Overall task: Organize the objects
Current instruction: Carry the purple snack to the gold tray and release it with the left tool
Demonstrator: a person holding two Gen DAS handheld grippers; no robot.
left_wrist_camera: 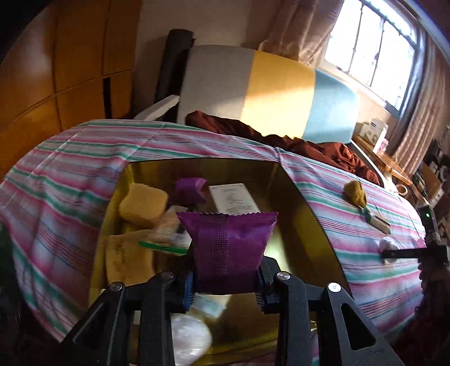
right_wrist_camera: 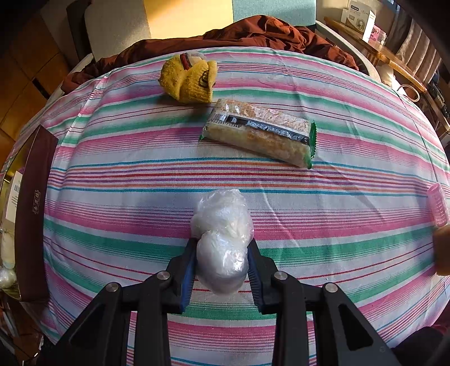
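Observation:
My left gripper [left_wrist_camera: 226,284] is shut on a purple snack packet [left_wrist_camera: 227,247] and holds it above an open gold-lined box [left_wrist_camera: 306,214]. The box holds a yellow sponge [left_wrist_camera: 143,204], another purple packet [left_wrist_camera: 191,190], a white card [left_wrist_camera: 233,198], a cracker pack and a clear bag [left_wrist_camera: 191,337]. My right gripper [right_wrist_camera: 222,267] is shut on a crumpled clear plastic bag [right_wrist_camera: 222,239] resting on the striped cloth [right_wrist_camera: 112,197]. Ahead of it lie a cracker pack [right_wrist_camera: 261,132] and yellow socks [right_wrist_camera: 188,78].
A pink hair roller [right_wrist_camera: 437,204] lies at the cloth's right edge. The dark box wall [right_wrist_camera: 31,214] stands at the left. A maroon blanket [right_wrist_camera: 267,31] and a striped headboard [left_wrist_camera: 281,95] are behind. A side table with boxes [right_wrist_camera: 360,17] stands at the far right.

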